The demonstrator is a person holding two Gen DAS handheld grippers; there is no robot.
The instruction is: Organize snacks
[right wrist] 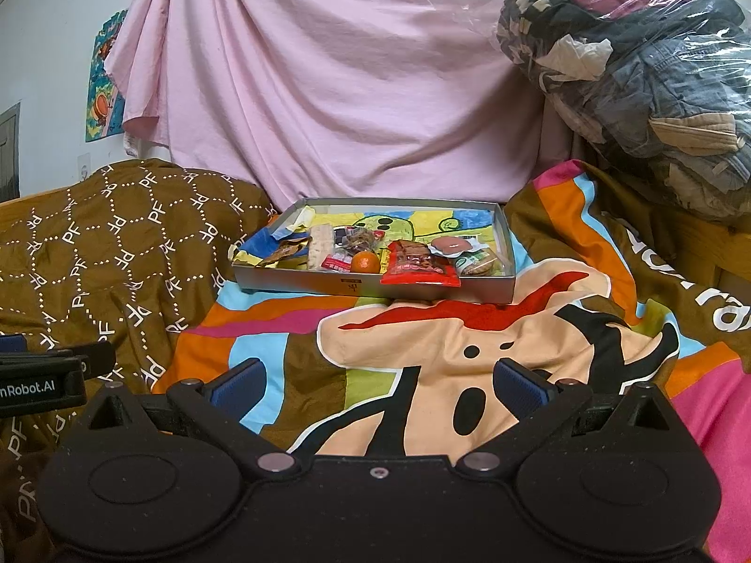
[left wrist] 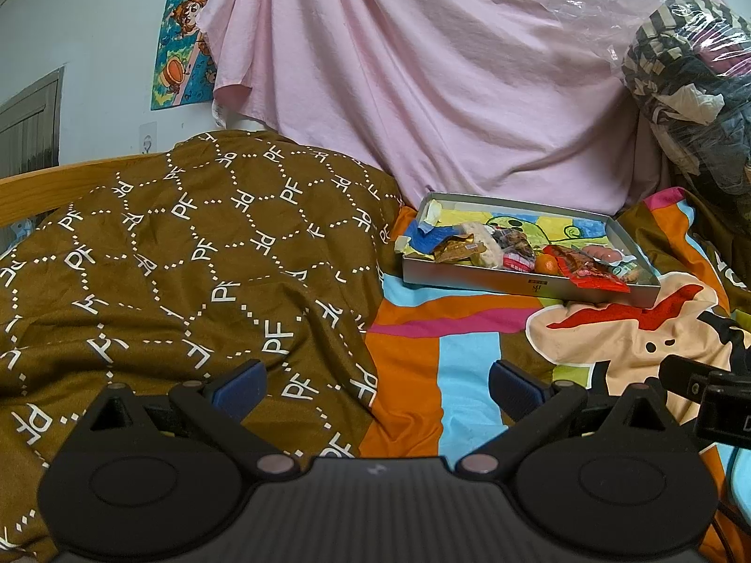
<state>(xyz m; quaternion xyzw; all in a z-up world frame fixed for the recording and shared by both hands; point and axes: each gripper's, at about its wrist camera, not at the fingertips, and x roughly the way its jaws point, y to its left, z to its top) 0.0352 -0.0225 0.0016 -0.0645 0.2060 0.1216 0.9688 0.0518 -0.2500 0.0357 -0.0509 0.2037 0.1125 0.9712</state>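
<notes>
Crumpled cartoon bedsheet (right wrist: 450, 352) lay under both spread, empty grippers (left wrist: 378, 387) (right wrist: 378, 387); shallow grey cardboard tray (right wrist: 291, 279) of crinkly snack packets (right wrist: 419, 265) ahead; right view alone showed tray's whole far wall.

Our left claw (left wrist: 378, 387) hangs wide apart and empty over the bed.

Ahead of us, to the right, a shallow grey tray (left wrist: 474, 277) of snacks sits on the bright striped bedsheet (left wrist: 464, 356); we make out a small orange fruit (left wrist: 546, 264), a red packet (left wrist: 593, 277) hanging over the tray's near edge, and a gold wrapper (left wrist: 457, 248). A brown quilt (left wrist: 187, 258) printed with "PF" is heaped to the left, a pink sheet (left wrist: 422, 70) hangs behind, and a clear bag of clothes (left wrist: 694, 84) sits at upper right.
</notes>
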